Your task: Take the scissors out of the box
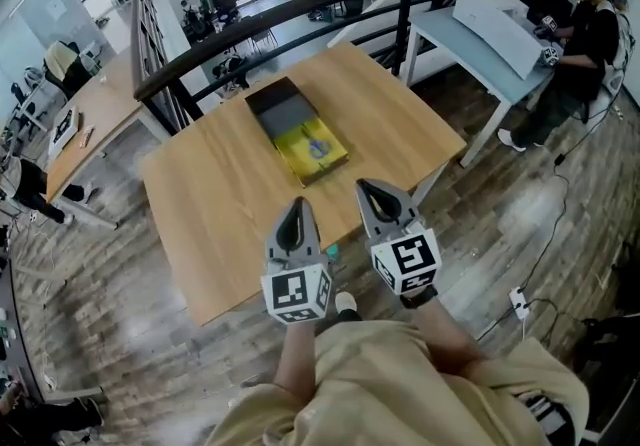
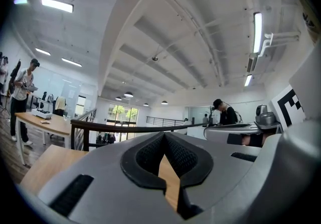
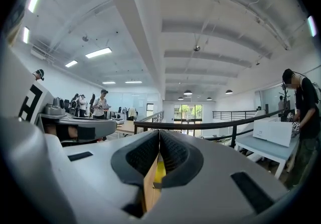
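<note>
At the centre of the head view, the open box (image 1: 283, 112) sits on the wooden table (image 1: 210, 204). A small bluish shape on its yellow lining, seemingly the scissors (image 1: 317, 148), lies inside, untouched. Nothing of the task looks done: reaching, gripping and lifting out all remain. Lower in the frame, short of the box, the left gripper (image 1: 297, 204) and right gripper (image 1: 367, 186) both have their jaws pressed together, holding nothing. Count: one box, one pair of scissors, two grippers.

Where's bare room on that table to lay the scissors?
Bare wood of the table lies left of the box and right of it. Only the near edge is crowded, under the left claw and right claw.
</note>
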